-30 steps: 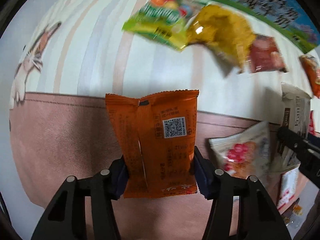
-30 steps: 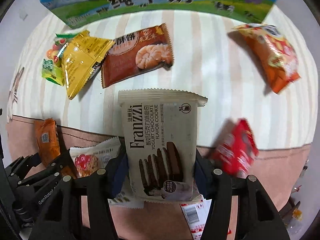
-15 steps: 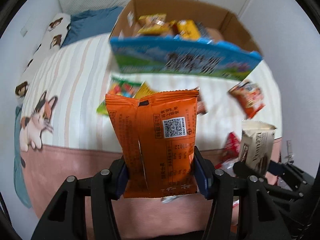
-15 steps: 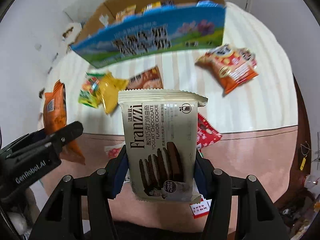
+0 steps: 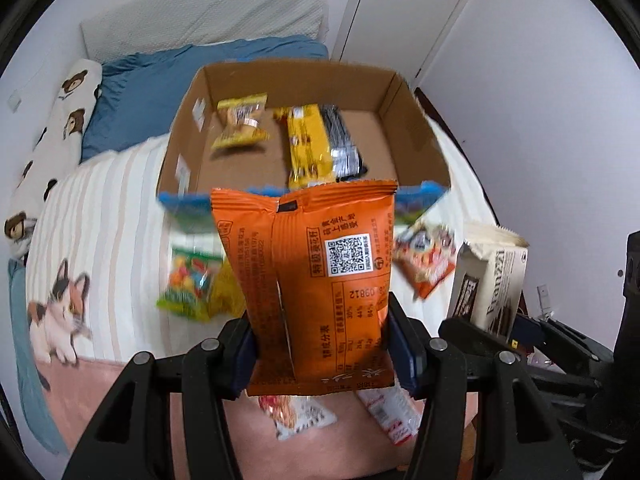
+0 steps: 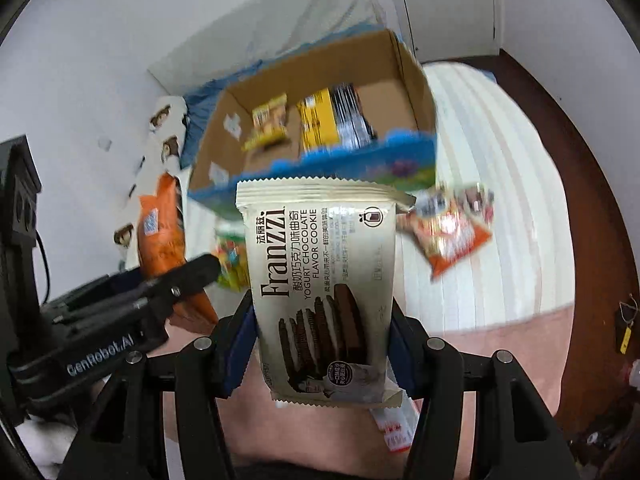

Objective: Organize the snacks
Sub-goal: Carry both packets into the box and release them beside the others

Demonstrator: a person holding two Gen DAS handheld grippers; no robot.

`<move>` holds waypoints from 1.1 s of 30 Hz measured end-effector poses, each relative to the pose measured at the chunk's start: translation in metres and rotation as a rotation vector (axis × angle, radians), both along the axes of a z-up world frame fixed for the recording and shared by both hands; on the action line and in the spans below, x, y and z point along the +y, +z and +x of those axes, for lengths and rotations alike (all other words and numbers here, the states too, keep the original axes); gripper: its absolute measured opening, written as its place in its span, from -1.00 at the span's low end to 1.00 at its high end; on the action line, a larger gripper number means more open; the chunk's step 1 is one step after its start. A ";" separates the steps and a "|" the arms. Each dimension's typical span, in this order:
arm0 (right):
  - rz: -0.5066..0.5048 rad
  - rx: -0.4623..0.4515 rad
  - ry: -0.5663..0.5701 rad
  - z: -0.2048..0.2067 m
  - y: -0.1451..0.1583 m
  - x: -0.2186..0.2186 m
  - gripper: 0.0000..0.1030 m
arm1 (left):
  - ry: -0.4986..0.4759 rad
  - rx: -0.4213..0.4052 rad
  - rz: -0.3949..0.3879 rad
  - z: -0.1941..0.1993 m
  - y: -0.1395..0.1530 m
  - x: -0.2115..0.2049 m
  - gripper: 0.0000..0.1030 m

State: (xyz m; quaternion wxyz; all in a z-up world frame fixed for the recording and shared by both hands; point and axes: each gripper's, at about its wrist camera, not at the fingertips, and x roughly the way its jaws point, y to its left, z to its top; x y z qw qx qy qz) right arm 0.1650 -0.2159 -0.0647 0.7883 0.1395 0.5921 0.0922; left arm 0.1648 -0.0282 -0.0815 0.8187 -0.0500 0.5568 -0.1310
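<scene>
Gripping an orange packet (image 5: pixel 316 280) upright by its lower sides, the left gripper (image 5: pixel 322 350) is holding it raised above the bed (image 5: pixel 108 240), its back seam and QR code facing the camera. The right gripper (image 6: pixel 320 344) is clamping a cream Franzzi pack (image 6: pixel 320 288) the same way, upright between both fingers. An open box (image 5: pixel 304 80) is sitting on the bed beyond both packets, with a yellow bag (image 5: pixel 240 126), a yellow bar (image 5: pixel 310 148) and a dark bar (image 5: pixel 344 140) lying inside. Loose snacks are lying on the striped cover between the grippers and the box: a green candy bag (image 5: pixel 192 280) to the left and an orange-red bag (image 6: pixel 448 232) to the right, both blurred
</scene>
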 end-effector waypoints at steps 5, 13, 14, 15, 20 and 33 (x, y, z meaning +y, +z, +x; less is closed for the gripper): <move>0.021 -0.020 -0.013 0.058 0.011 -0.001 0.18 | -0.033 -0.009 0.021 0.058 0.018 0.000 0.04; -0.078 0.066 -0.022 0.171 -0.027 -0.005 0.18 | -0.026 0.119 0.074 0.174 -0.004 0.015 0.05; -0.092 0.085 -0.026 0.186 -0.035 -0.006 0.18 | -0.031 0.155 0.082 0.192 -0.014 0.017 0.05; -0.106 0.104 -0.023 0.199 -0.043 -0.006 0.18 | -0.027 0.179 0.094 0.205 -0.023 0.018 0.05; -0.192 0.177 -0.019 0.261 -0.085 -0.009 0.18 | -0.024 0.306 0.156 0.259 -0.075 0.026 0.06; -0.294 0.277 0.033 0.333 -0.156 -0.005 0.74 | 0.006 0.489 0.172 0.291 -0.158 0.041 0.56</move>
